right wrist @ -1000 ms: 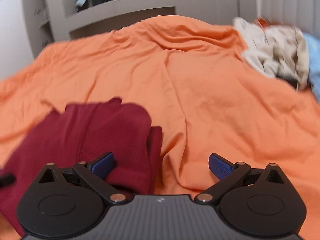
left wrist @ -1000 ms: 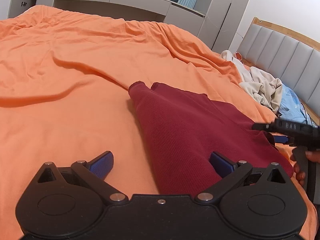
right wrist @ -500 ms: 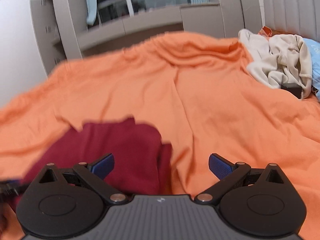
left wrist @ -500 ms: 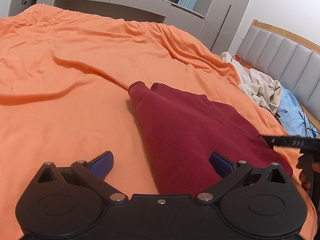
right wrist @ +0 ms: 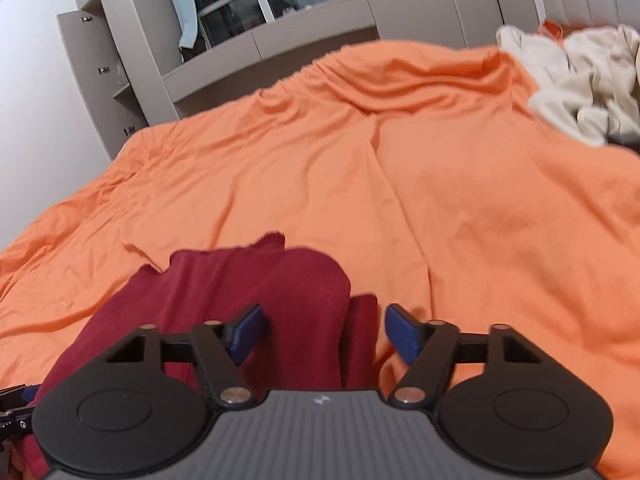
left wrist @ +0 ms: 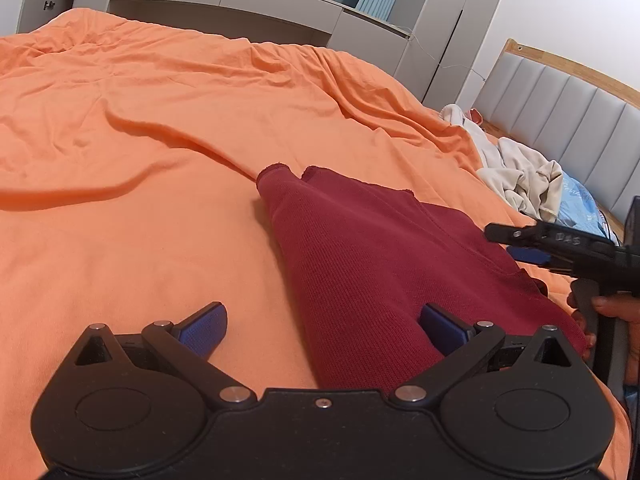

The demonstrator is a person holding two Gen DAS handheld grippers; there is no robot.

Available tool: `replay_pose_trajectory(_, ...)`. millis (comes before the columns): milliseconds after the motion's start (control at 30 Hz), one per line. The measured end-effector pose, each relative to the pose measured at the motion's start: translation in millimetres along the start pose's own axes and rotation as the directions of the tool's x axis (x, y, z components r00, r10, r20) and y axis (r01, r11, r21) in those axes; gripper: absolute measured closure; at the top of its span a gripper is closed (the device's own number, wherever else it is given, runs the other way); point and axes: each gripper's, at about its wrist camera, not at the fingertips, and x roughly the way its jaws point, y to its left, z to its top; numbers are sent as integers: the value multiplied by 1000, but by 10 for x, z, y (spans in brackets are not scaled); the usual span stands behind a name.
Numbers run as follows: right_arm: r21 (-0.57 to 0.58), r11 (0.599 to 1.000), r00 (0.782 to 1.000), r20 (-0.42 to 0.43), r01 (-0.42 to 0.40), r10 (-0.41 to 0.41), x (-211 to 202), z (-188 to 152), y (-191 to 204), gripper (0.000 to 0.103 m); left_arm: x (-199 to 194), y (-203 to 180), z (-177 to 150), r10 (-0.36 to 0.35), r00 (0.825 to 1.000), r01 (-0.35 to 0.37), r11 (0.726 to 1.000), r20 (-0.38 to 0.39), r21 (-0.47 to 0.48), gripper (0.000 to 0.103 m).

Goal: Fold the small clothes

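Observation:
A dark red knitted garment (left wrist: 360, 264) lies folded lengthwise on the orange bedspread (left wrist: 140, 160). My left gripper (left wrist: 322, 326) is open, low at the garment's near end, with its right finger over the cloth and its left finger over the bedspread. My right gripper (right wrist: 322, 332) is partly open over the garment's right edge (right wrist: 280, 300), jaws narrower than before, holding nothing. In the left wrist view the right gripper (left wrist: 520, 240) reaches in from the right, above the garment's far side.
A heap of beige clothes (left wrist: 520, 176) and a light blue item (left wrist: 580, 204) lie by the grey padded headboard (left wrist: 568, 120). Grey cabinets (left wrist: 240, 4) stand beyond the bed. The beige heap also shows in the right wrist view (right wrist: 580, 84).
My right gripper has moved back over the garment's right edge and its jaws have narrowed. The left gripper and the garment have stayed put.

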Motion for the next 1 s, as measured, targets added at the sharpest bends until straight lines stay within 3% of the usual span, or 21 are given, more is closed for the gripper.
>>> replay_pose_trajectory(33, 5, 1000, 1000, -12, -2, 2, 12, -14, -8, 41, -1, 1, 0, 0, 1000, 0, 1000, 0, 0, 0)
replay_pose_trajectory(300, 97, 995, 993, -121, 5, 7, 80, -86, -89, 41, -1, 2, 0, 0, 1000, 0, 1000, 0, 0, 0)
replay_pose_trajectory(800, 236, 972, 986, -158, -13, 52, -32, -138, -218, 33, 1, 4, -3, -1, 1000, 1, 1000, 1, -1, 0)
replay_pose_trajectory(867, 246, 969, 986, -152, -23, 62, -30, -141, -224, 36, 1, 4, -4, -1, 1000, 1, 1000, 1, -1, 0)
replay_pose_trajectory(933, 251, 967, 986, -145, -40, 78, -31, -145, -222, 47, 1, 4, -4, -1, 1000, 1, 1000, 1, -1, 0)
replay_pose_trajectory(1000, 252, 967, 987, -138, -46, 83, -37, -150, -203, 50, 1, 6, -5, -1, 1000, 1, 1000, 1, -1, 0)
